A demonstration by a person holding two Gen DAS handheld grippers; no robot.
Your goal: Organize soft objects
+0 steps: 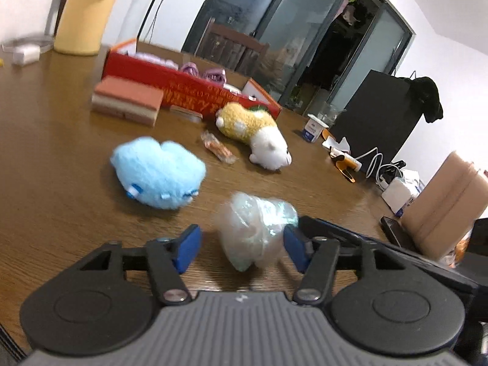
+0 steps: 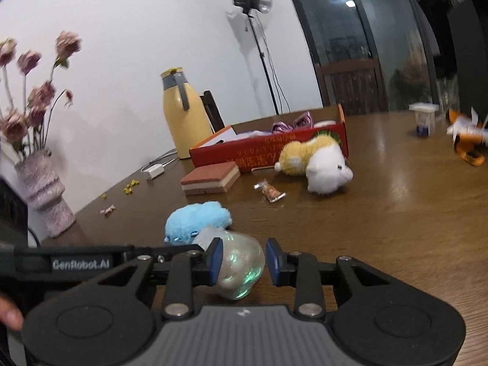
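Note:
A crumpled clear plastic-wrapped soft ball [image 1: 256, 228] lies on the brown table between the fingers of both grippers. My left gripper [image 1: 242, 245] is open around it; its right pad touches the ball. My right gripper [image 2: 244, 259] is open around the same ball [image 2: 241, 263], with its left pad against it. A blue plush [image 1: 157, 172] lies just beyond, also in the right wrist view [image 2: 196, 221]. A yellow-and-white plush [image 1: 254, 132] lies by the red box [image 1: 189, 87]; both show in the right wrist view, plush [image 2: 317, 163] and box [image 2: 268, 149].
A pink layered sponge block [image 1: 128, 100] and a small snack wrapper [image 1: 218, 148] lie near the box. A yellow thermos [image 2: 183, 113] and flower vase [image 2: 45, 192] stand at the left. Chargers, cables and a cardboard box [image 1: 448, 210] sit at the right edge.

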